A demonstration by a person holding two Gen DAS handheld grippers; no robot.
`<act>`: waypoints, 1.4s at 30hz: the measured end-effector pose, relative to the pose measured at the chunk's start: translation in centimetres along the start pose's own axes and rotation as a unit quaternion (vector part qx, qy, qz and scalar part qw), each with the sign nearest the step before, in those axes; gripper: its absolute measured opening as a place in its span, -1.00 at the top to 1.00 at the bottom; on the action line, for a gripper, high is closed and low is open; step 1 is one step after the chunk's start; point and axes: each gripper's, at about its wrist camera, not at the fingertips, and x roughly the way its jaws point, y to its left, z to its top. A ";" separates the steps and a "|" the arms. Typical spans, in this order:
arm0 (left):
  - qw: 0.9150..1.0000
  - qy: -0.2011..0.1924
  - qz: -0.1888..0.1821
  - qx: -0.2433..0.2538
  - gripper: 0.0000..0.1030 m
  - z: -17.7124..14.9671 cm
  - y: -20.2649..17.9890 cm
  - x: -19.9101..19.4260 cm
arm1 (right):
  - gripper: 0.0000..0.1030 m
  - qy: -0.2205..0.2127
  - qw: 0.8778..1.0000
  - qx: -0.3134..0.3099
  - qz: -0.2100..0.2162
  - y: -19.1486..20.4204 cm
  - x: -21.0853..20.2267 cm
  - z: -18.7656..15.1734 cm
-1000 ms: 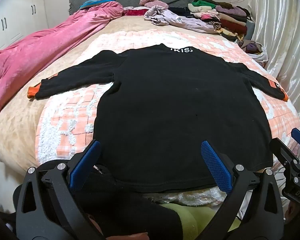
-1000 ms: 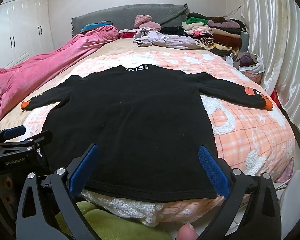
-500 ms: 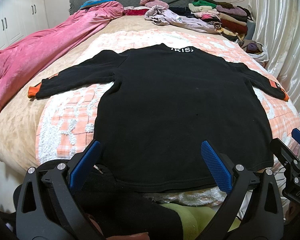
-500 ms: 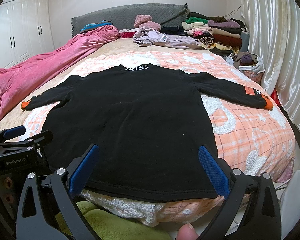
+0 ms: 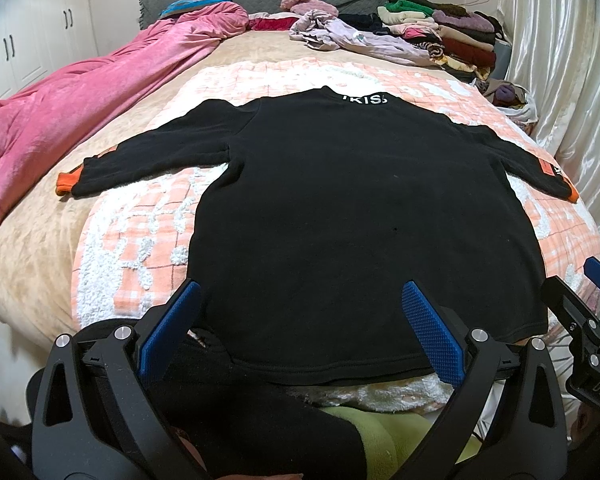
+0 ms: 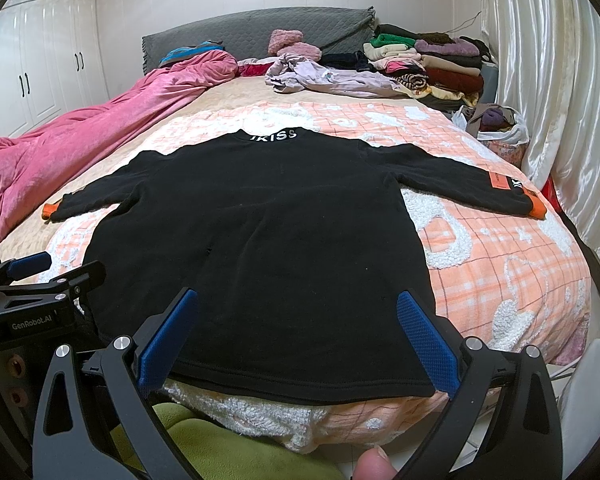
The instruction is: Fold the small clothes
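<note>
Careful: with both your left gripper (image 5: 300,324) and right gripper (image 6: 296,332) fingers spread and empty just short of the black sweater (image 6: 256,240) hem, pinching one layer drags it crooked.

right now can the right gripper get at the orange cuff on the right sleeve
Probably yes, with a stretch. The right gripper is open at the hem of the black sweater, and the orange cuff lies uncovered on the checked blanket with nothing in between.

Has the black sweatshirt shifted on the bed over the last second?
No. The black long-sleeved sweatshirt lies flat as before, its collar lettering and orange cuffs at the same spots on the peach checked blanket.
</note>
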 end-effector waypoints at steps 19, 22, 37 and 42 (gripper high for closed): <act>1.000 -0.001 0.004 0.001 -0.83 0.1 0.5 0.0 | -0.92 -0.001 1.000 0.001 0.000 -0.2 0.1 0.0; 1.000 0.000 0.006 0.004 -0.83 0.3 0.2 0.2 | -0.92 -0.001 1.000 0.002 0.000 -0.4 0.1 0.1; 1.000 -0.003 0.002 0.028 -0.83 2.1 -2.5 0.7 | -0.92 -0.012 1.000 0.017 0.000 -2.1 0.5 1.7; 1.000 -0.002 0.001 0.027 -0.83 3.1 -3.4 1.2 | -0.92 -0.022 1.000 0.020 -0.005 -2.8 0.6 2.5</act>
